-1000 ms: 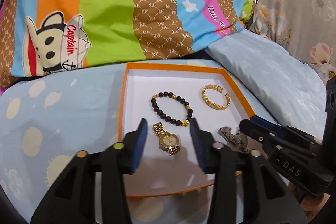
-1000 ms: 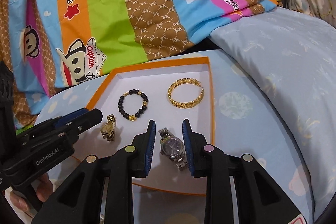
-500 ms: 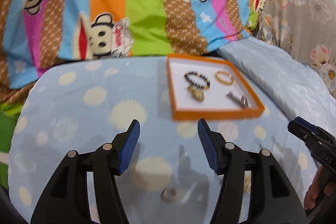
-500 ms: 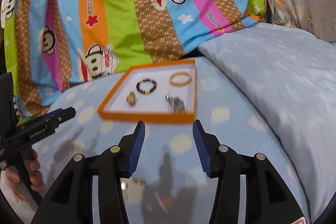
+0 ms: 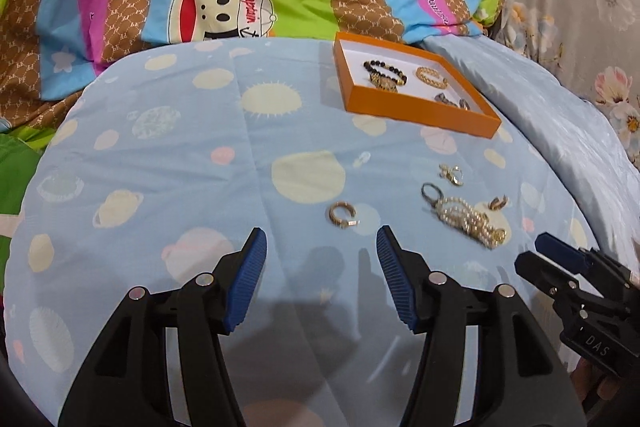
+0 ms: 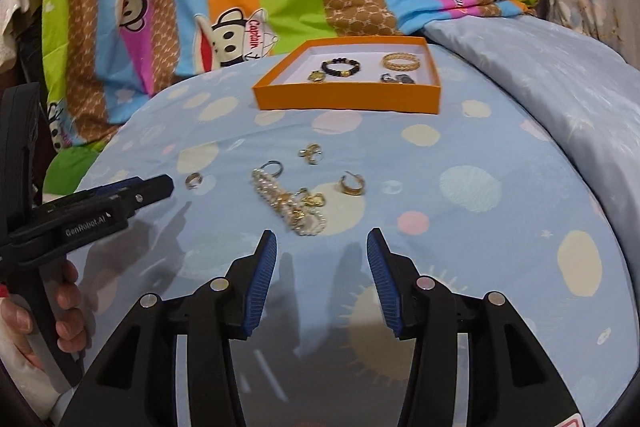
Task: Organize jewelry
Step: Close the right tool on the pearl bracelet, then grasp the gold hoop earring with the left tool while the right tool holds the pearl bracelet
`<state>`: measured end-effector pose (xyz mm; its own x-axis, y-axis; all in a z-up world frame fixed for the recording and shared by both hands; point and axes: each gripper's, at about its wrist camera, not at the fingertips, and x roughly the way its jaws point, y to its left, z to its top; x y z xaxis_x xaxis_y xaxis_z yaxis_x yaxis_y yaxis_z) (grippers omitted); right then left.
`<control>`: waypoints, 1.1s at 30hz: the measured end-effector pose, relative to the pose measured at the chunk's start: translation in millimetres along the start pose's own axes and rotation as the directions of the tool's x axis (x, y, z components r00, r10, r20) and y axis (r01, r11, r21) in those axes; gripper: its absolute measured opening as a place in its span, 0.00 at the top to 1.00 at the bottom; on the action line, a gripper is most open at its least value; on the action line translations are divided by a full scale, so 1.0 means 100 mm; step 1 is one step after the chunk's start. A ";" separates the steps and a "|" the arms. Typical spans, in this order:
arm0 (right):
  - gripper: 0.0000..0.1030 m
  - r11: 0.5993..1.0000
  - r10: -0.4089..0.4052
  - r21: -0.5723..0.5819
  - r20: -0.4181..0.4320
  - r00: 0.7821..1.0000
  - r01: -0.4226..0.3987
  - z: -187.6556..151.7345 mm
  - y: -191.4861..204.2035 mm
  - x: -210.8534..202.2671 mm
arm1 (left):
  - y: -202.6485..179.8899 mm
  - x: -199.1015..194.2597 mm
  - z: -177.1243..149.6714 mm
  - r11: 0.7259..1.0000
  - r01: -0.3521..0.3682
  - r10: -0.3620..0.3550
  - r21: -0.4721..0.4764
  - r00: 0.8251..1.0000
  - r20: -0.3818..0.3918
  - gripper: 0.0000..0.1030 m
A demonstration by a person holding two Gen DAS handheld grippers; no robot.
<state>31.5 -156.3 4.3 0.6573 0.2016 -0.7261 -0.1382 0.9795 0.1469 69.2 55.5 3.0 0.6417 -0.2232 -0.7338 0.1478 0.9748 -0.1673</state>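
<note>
Both the left gripper point(image 5: 320, 267) and right gripper point(image 6: 322, 269) gape wide and empty, the pearl bracelet point(image 6: 286, 203) just ahead of the right one, the orange tray point(image 6: 348, 99) beyond.

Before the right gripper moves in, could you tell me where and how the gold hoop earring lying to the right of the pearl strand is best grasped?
Grip the gold hoop earring across its thick curved band, coming straight down with the open right gripper. It lies flat on the sheet, apart from the pearl strand, and its thin post looks too slight to hold.

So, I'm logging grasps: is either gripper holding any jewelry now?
No. The left gripper and right gripper are both open and empty.
</note>
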 end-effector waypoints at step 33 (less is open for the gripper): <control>0.85 0.996 0.086 0.041 -0.016 0.996 -0.085 0.06 0.06 0.07 | 0.06 0.02 -0.02 0.999 0.033 -0.034 -0.043 0.999 -0.018 0.46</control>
<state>39.8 -148.8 4.1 0.6312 0.2846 -0.7215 -0.1632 0.9581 0.2352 69.9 60.6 -1.3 0.6226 -0.2564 -0.7394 0.1367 0.9659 -0.2199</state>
